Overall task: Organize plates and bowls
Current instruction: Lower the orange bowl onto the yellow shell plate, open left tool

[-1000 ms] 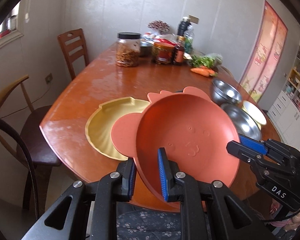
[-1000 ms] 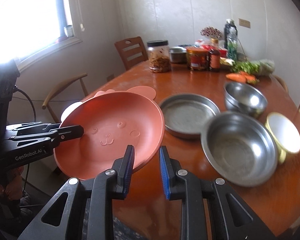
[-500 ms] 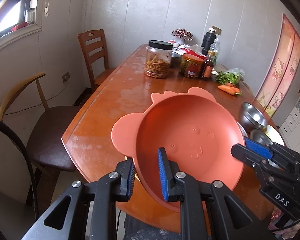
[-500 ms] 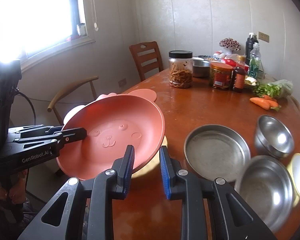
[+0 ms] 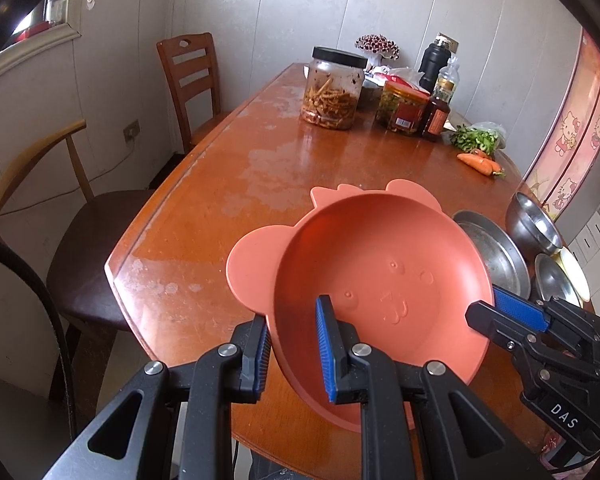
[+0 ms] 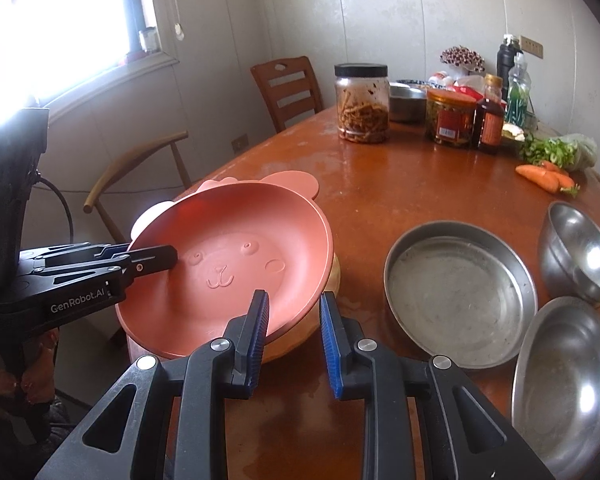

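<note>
Both claws, left (image 5: 292, 346) and right (image 6: 294, 344), clamped on the orange bear plate's (image 5: 380, 288) rim, just left of the steel pan (image 6: 460, 292).

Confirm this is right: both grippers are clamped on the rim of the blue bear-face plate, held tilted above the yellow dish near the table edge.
One thing is wrong: the bear-face plate is orange-pink, not blue; only the gripper pads are blue. The right wrist view shows it clearly. The rest stands: the left gripper and right gripper both clamp its rim, and it hangs tilted above the yellow dish near the table edge.
</note>
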`<action>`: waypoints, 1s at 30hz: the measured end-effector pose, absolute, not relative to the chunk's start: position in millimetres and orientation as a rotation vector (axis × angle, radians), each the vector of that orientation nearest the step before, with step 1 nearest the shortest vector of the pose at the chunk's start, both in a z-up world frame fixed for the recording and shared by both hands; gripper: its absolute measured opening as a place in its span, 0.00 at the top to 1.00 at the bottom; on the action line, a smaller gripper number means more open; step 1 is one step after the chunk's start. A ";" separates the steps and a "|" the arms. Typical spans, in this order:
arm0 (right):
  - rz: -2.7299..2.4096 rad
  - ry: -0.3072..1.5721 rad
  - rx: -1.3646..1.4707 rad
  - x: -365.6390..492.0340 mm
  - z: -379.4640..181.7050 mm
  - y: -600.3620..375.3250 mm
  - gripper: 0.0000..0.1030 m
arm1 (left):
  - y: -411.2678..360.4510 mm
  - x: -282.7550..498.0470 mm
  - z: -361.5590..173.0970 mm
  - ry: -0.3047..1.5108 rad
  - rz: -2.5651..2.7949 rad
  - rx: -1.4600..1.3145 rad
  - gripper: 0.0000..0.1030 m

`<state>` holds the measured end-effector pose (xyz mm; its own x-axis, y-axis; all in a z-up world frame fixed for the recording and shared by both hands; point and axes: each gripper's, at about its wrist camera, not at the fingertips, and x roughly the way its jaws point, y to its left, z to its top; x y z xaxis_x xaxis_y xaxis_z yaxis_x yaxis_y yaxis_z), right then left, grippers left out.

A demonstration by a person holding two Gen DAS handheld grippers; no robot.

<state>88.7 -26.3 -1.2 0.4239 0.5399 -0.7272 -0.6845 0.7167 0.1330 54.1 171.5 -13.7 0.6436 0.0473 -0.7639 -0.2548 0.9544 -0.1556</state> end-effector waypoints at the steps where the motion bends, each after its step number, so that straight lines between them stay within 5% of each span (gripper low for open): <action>1: 0.770 0.836 -0.196 88.6 -2.9 -26.5 0.73 | 171.4 55.4 -15.3 0.860 0.173 -0.261 0.80; 21: 0.760 0.866 -0.193 88.5 -12.0 -30.6 0.69 | 165.8 64.0 -21.8 0.869 0.192 -0.241 0.79; 30: 0.773 0.862 -0.177 85.9 -7.9 -33.3 0.59 | 166.7 60.4 -19.7 0.859 0.194 -0.247 0.79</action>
